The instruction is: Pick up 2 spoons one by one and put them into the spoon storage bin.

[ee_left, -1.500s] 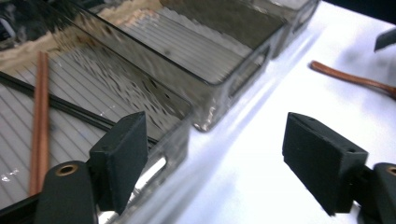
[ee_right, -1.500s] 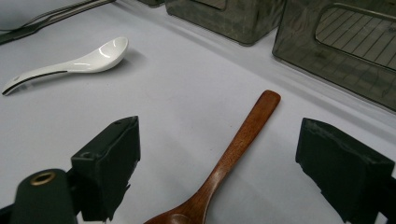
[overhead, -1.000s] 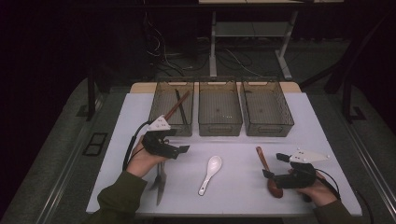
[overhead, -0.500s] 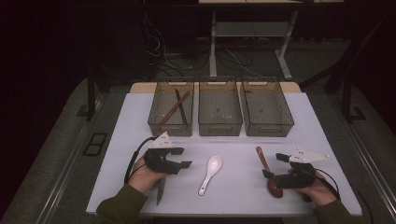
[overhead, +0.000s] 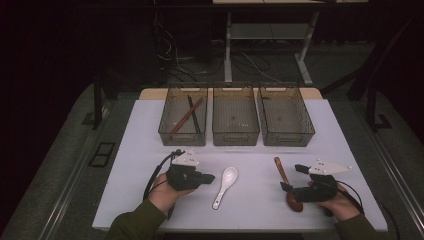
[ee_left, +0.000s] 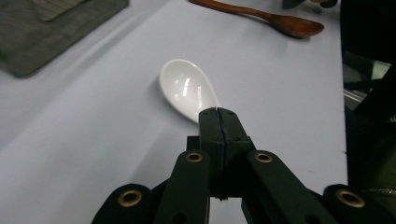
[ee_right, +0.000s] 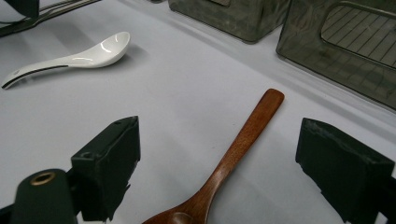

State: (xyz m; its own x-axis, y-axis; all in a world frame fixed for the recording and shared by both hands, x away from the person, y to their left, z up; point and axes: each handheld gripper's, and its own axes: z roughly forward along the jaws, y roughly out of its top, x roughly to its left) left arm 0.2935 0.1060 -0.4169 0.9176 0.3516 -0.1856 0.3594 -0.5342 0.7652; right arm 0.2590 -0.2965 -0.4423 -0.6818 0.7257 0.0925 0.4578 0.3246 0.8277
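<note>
A white ceramic spoon lies mid-table with its bowl toward the bins. My left gripper hovers just left of that bowl. Its jaws have just been closing and now meet with nothing between them. In the left gripper view the left gripper covers the handle of the white spoon, whose bowl lies beyond it. A brown wooden spoon lies flat at the right. My right gripper is open and straddles it. In the right gripper view the wooden spoon runs between the spread jaws of the right gripper, untouched.
Three clear dark bins stand in a row at the table's far side. The left bin holds brown and black sticks; the middle bin and the right bin look bare. A slim dark item lies by the left wrist.
My left gripper has moved right toward the white spoon and its jaws have closed from wide open to shut. The right gripper and both spoons have stayed put.
</note>
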